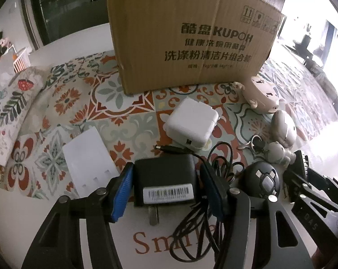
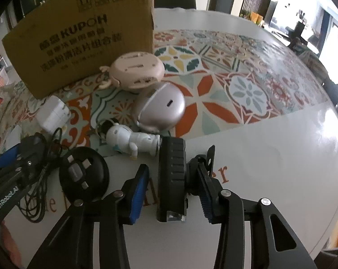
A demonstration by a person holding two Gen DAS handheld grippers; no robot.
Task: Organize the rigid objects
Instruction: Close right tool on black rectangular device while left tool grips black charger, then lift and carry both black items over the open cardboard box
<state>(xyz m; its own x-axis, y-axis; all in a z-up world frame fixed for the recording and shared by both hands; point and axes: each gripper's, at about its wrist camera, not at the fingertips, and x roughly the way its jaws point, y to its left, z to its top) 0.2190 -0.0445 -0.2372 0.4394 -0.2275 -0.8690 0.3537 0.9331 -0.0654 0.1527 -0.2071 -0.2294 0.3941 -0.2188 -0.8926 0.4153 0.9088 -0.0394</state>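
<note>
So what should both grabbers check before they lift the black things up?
1. Black adapter between left hand-held gripper pads: ok.
2. Left pads pressing it: cannot tell.
3. Adapter's cable free of the round black disc: cannot tell.
4. Black ribbed block between right hand-held gripper pads: ok.
5. Right pads touching the block: not ok, gaps on both sides.
6. Cardboard box open on top: cannot tell.

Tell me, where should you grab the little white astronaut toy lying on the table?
Probably around its body. The astronaut toy lies on its side, its head toward the key ring and its feet by the ribbed black device. Coming from above, fingers closing across the torso, avoids the round head and thin limbs, which look likelier to slip.
</note>
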